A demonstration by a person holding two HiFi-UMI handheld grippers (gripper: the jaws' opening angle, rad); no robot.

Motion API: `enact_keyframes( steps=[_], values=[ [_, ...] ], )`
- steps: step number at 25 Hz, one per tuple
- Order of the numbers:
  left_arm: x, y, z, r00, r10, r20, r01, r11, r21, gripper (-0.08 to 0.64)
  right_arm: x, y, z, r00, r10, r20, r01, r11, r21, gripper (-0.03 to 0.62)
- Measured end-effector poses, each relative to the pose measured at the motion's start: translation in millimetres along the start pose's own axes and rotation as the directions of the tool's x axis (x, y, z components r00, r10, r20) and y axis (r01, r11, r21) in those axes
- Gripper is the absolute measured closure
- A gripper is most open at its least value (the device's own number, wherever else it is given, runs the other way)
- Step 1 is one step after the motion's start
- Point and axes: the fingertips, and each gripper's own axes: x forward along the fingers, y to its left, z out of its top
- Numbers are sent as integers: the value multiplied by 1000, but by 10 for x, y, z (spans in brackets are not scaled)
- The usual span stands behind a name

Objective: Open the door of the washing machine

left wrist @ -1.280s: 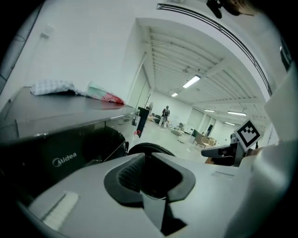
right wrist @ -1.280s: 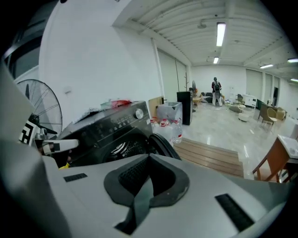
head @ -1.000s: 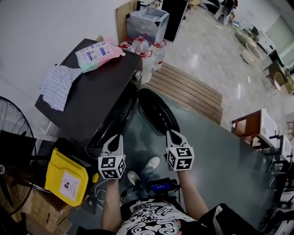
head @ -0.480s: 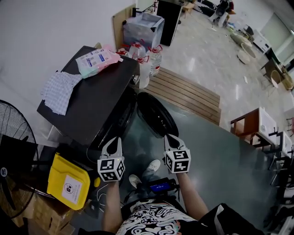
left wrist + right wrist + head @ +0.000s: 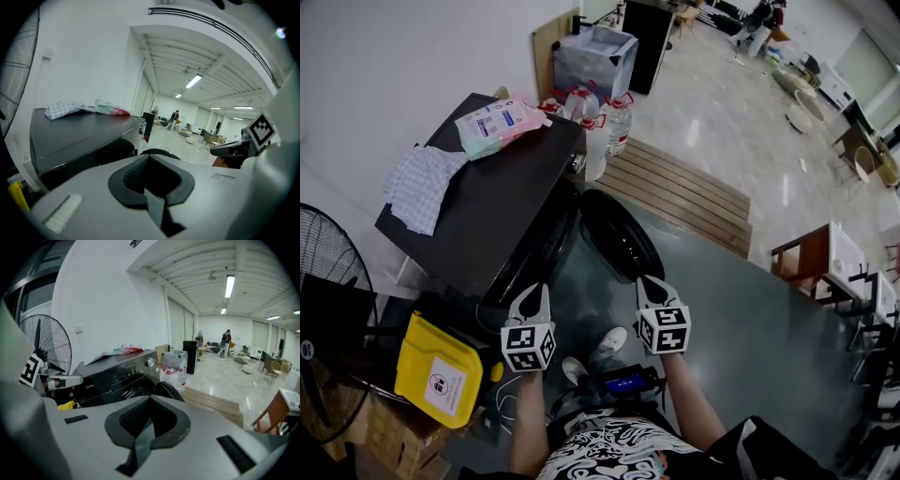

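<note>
Washing machine (image 5: 478, 211) black; door (image 5: 619, 234) swung open, standing out from front. Left tool (image 5: 532, 291) jaws pressed together, empty, near machine front. Right tool (image 5: 645, 281) jaws closed too, empty, just short of door's near edge, not touching.

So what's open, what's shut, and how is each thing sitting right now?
washing machine door: open, swung out
left gripper: shut, empty
right gripper: shut, empty
checked cloth: crumpled
pink pouch: lying flat
water bottles: upright, capped
</note>
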Motion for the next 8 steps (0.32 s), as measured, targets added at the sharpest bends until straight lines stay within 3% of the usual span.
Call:
enact_keyframes(
  steps=[8],
  values=[
    [61, 12, -73, 1000, 6, -15, -6, 1000, -11, 560, 53, -34, -32, 1000, 13, -10, -13, 1000, 3, 591]
  ],
)
